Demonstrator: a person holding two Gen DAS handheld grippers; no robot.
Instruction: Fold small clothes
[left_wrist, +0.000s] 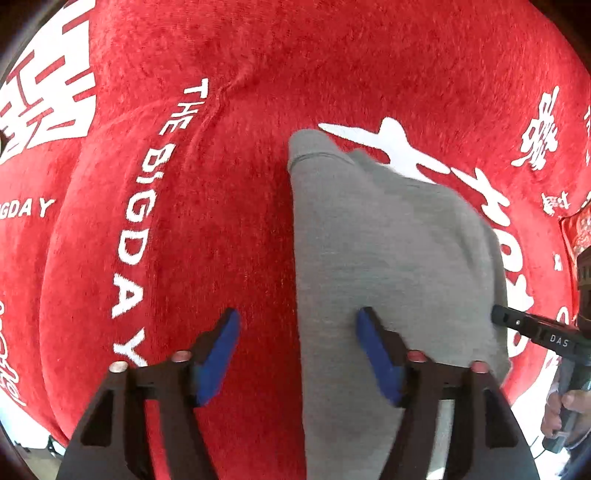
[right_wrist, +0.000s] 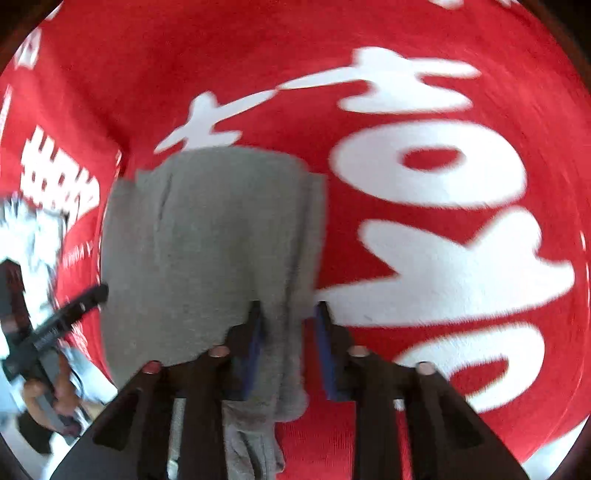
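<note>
A small grey garment (left_wrist: 388, 251) lies flat on a red cloth (left_wrist: 221, 221) with white lettering. In the left wrist view my left gripper (left_wrist: 297, 332) stands open over the garment's left edge; one blue pad is above the red cloth, the other above the grey fabric. My right gripper (left_wrist: 532, 328) reaches the garment's right side. In the right wrist view the right gripper (right_wrist: 288, 317) straddles the right edge of the grey garment (right_wrist: 207, 240). A bunched fold sits between its blue pads, with a gap on the right side. The left gripper (right_wrist: 74, 306) shows at the garment's far edge.
The red cloth (right_wrist: 443, 295) with large white characters covers the whole surface around the garment. A person's hand (left_wrist: 569, 402) holds the right gripper's handle, and another hand (right_wrist: 40, 398) holds the left one. A pale floor shows at the lower corners.
</note>
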